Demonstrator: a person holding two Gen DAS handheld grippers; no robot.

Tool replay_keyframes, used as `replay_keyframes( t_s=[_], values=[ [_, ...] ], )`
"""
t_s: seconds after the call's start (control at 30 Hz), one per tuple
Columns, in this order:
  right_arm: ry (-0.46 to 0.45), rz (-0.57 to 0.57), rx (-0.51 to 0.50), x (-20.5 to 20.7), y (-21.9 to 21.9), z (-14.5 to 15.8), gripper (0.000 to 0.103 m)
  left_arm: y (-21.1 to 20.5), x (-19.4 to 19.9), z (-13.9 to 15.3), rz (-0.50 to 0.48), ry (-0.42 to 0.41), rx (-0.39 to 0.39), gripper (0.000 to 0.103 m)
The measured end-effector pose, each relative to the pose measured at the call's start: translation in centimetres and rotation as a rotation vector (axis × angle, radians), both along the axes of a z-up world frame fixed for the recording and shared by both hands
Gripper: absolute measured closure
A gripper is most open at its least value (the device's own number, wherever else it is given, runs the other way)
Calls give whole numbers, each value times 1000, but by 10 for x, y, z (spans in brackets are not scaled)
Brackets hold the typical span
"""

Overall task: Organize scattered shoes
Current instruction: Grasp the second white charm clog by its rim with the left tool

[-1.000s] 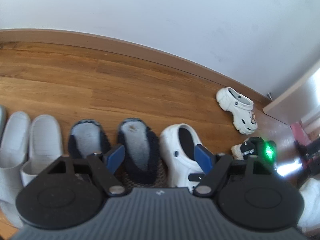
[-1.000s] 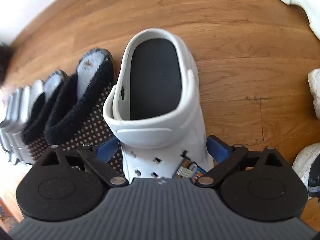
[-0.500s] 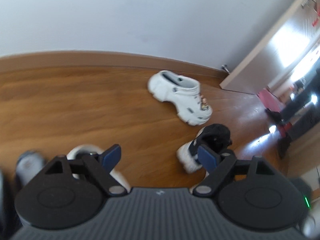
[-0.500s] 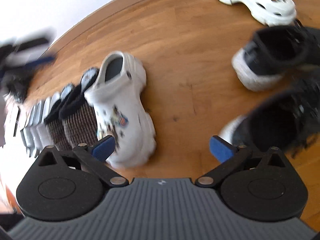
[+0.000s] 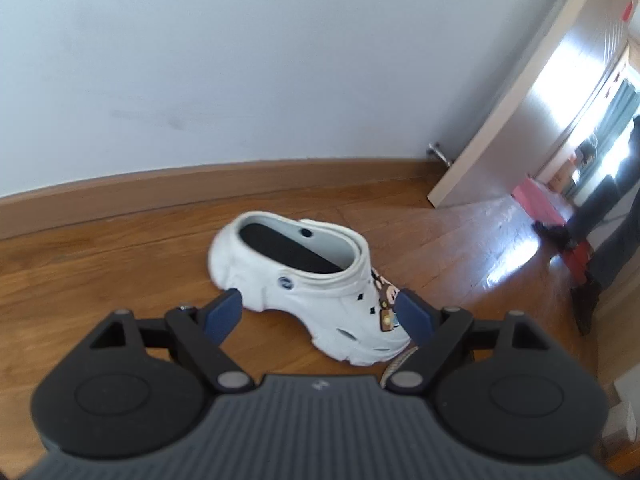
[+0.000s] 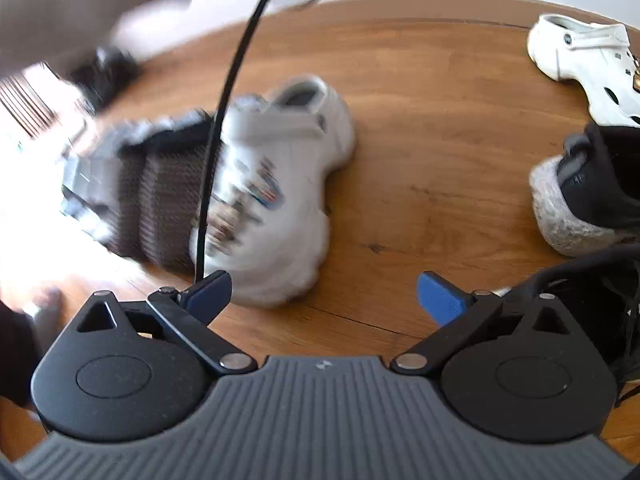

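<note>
1 white clog [image 6: 276, 196] stands in the row; its mate [image 5: 308, 284] waits between my left gripper's [image 5: 320, 316] spread jaws, right gripper [image 6: 324, 292] apart, empty.

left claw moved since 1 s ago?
Yes. The left claw swung away from the lined-up slippers, along the baseboard toward the doorway; it now frames the stray white clog, open, not gripping it.
</note>
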State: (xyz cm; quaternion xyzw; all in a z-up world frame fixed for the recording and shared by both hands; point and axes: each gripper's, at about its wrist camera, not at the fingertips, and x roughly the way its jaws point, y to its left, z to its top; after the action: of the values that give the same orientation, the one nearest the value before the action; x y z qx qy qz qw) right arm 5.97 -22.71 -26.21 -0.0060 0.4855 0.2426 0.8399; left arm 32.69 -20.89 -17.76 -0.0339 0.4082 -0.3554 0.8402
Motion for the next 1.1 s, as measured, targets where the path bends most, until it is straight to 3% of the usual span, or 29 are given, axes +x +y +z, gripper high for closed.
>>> replay_keyframes(
  t_s=[0.13, 0.23, 0.47, 0.63, 0.7, 0.77, 0.8, 0.9, 1.1],
  values=[
    [-148, 44, -223, -9, -6, -10, 6, -15, 7, -11, -11, 11, -6, 20],
    [-122, -141, -331, 4, -39, -18, 3, -25, 16, -16, 4, 19, -11, 20],
    [-75, -377, -342, 24, -99, -16, 3, -65, 39, -30, -6, 68, -10, 20],
    [-82, -359, -269, 21, -98, -7, 3, -92, 42, -38, -26, 54, 55, 20],
    [-95, -340, -229, 16, -95, 0, 3, -102, 39, -38, -48, 33, 115, 21],
    [-106, -328, -207, 16, -93, 2, 3, -108, 35, -38, -63, 15, 161, 32],
    [-113, -324, -201, 16, -91, 4, 3, -110, 33, -38, -67, 7, 188, 56],
    [-117, -321, -193, 18, -91, 6, 3, -104, 34, -34, -68, 60, 153, 83],
    [-99, -325, -191, 15, -94, 6, 3, -85, 33, -21, -21, 150, 90, 90]
  ],
)
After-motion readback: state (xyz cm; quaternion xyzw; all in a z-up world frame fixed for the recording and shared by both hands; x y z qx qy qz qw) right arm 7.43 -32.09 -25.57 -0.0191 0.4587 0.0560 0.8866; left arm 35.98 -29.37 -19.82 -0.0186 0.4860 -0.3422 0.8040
